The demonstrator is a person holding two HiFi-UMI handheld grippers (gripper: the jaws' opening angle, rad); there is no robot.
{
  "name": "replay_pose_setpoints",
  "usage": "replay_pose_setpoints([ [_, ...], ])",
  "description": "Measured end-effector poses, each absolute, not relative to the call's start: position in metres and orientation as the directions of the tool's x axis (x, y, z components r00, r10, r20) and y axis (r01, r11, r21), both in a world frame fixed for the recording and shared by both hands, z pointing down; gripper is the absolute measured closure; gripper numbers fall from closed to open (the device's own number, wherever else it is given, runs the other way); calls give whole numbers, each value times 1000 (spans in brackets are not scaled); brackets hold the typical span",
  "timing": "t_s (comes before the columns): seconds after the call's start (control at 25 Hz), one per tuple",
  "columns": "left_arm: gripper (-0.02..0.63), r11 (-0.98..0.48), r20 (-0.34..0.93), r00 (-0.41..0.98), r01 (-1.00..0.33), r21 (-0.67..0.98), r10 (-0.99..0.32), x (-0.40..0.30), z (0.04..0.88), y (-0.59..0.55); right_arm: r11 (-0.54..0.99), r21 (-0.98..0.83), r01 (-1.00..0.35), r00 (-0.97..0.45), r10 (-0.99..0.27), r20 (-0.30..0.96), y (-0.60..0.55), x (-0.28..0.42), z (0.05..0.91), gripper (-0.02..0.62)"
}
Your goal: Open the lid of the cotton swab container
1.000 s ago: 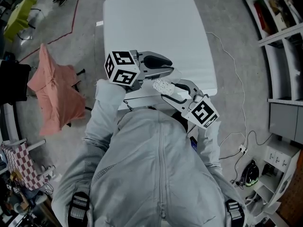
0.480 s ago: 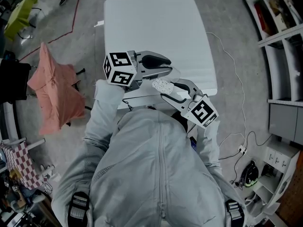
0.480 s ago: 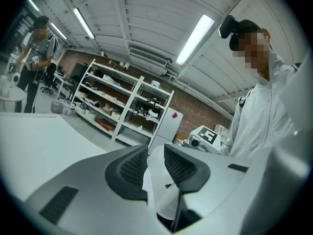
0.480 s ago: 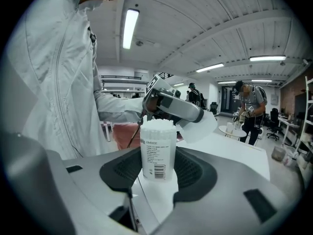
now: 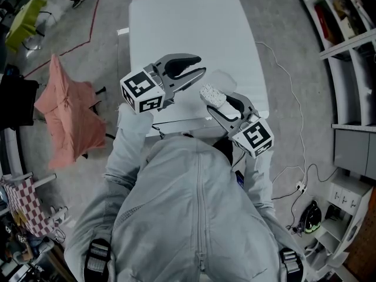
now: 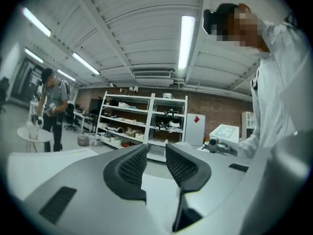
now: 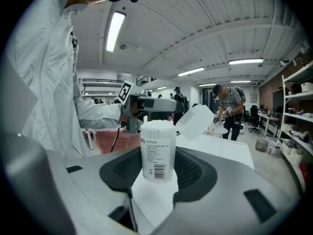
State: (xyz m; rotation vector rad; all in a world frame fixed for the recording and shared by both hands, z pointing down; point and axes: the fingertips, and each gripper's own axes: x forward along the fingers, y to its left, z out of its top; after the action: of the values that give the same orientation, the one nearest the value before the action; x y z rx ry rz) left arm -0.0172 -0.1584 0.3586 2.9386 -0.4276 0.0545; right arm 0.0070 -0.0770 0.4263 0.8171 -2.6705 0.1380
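Observation:
My right gripper is shut on the cotton swab container, a clear tub with a printed label, upright between the pads and packed with white swabs. Its translucent lid is flipped open and hangs off the rim on the right side; in the head view the lid shows faintly beyond the tub. My left gripper hovers to the left of the tub, apart from it. Its jaws are opening, and the left gripper has nothing between its pads. Both are above the near edge of the white table.
A pink cloth lies on the floor left of the table. A white cable runs over the floor to the right, towards a power strip. Shelving stands at the far right. A person stands by a small round table in the background.
The left gripper has pulled away from the tub, to the left and farther over the table. The lid now stands flipped open. The right gripper has lifted the tub slightly.

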Motion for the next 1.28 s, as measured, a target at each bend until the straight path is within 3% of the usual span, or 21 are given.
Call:
replay_pose_setpoints([
  [0.28, 501, -911, 137, 902, -411, -24, -410, -21, 362, -166, 727, 54, -685, -680, -663, 313, -101, 30, 407, 374],
  [0.6, 555, -848, 124, 839, -524, -73, -529, -34, 355, -176, 636, 181, -751, -578, -764, 286, -109, 46, 386, 374],
  [1.28, 559, -806, 105, 801, -574, -142, -589, -51, 341, -186, 555, 190, -809, -515, -827, 223, -128, 59, 370, 374],
])
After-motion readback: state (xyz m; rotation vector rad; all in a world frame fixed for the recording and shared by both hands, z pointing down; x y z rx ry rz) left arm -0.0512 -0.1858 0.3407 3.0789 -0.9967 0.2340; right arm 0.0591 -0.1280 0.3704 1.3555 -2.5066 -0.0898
